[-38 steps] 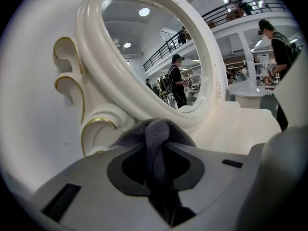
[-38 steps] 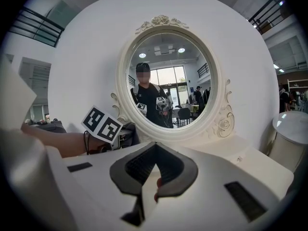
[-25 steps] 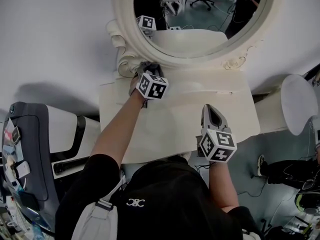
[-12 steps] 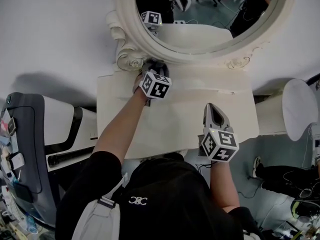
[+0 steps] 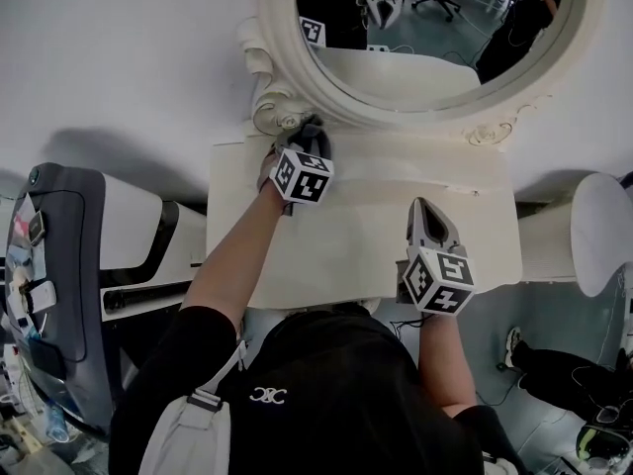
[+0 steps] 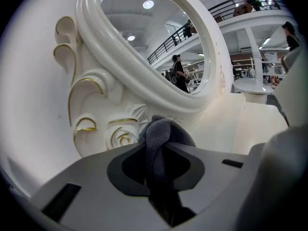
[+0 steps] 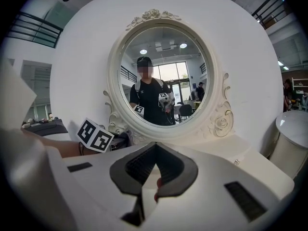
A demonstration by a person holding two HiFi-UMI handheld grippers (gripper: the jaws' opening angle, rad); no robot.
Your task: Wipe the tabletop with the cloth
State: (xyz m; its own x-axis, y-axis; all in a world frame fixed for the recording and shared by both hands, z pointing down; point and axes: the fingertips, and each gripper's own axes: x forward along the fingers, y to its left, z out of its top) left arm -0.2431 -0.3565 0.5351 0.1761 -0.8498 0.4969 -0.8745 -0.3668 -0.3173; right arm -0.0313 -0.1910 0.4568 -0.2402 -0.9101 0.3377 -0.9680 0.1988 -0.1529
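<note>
A dark grey cloth (image 5: 315, 137) is bunched at the back left of the cream tabletop (image 5: 361, 231), right against the mirror frame's carved scroll (image 5: 280, 117). My left gripper (image 5: 307, 151) is shut on the cloth (image 6: 161, 136), which bulges out past the jaws toward the scroll (image 6: 120, 136). My right gripper (image 5: 426, 216) hovers over the tabletop's front right, shut, with nothing between its jaws (image 7: 154, 165). From the right gripper view, the left gripper's marker cube (image 7: 96, 134) shows at the left by the mirror's base.
The oval mirror (image 5: 435, 23) in its thick white frame stands along the back of the tabletop. A dark grey chair (image 5: 59, 295) and a white unit (image 5: 138, 231) stand at the left. A round white table (image 5: 603, 231) is at the right.
The left gripper with the cloth has shifted slightly left along the mirror's base, closer to the scroll. The right gripper has barely moved. The head view has drifted.
</note>
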